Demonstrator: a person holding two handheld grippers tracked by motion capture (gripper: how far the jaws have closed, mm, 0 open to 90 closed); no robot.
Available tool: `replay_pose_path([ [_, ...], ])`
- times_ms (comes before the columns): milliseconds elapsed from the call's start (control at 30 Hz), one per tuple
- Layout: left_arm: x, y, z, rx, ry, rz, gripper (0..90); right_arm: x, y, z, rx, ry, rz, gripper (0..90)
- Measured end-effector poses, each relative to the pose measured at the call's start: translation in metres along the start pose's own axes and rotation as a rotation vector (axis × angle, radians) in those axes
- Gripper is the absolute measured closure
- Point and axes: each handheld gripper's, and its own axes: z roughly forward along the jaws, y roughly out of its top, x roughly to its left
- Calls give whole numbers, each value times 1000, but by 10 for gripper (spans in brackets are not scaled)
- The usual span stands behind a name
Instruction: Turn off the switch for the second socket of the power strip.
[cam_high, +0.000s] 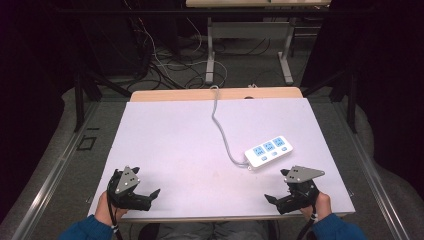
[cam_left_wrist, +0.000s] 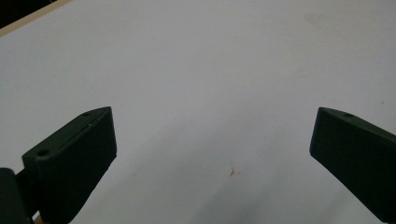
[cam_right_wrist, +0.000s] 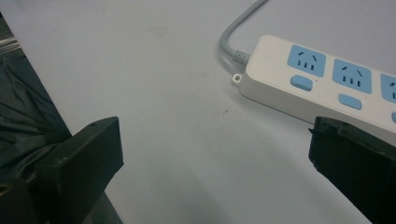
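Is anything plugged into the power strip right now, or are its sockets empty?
Empty. The power strip lies flat with all three blue sockets bare in the high view; two sockets show unoccupied in the right gripper view.

White power strip (cam_high: 268, 151) with three blue sockets, flat on the table's right side, grey cord (cam_high: 220, 131) trailing back.

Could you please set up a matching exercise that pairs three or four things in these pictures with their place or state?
Things:
1. power strip
2. grey cord
3. left gripper
4. right gripper

Places or states:
A. open, at the table's near left corner
B. runs from the table's far edge to the strip
C. open, just in front of the strip
D. white with blue sockets, on the table's right half

Pairs: 1-D, 2-B, 3-A, 4-C
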Motion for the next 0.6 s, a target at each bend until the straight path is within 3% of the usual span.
replay_pose_path([
  [600,1,0,0,1,7,7,5,-7,13,4,15,-25,12,24],
])
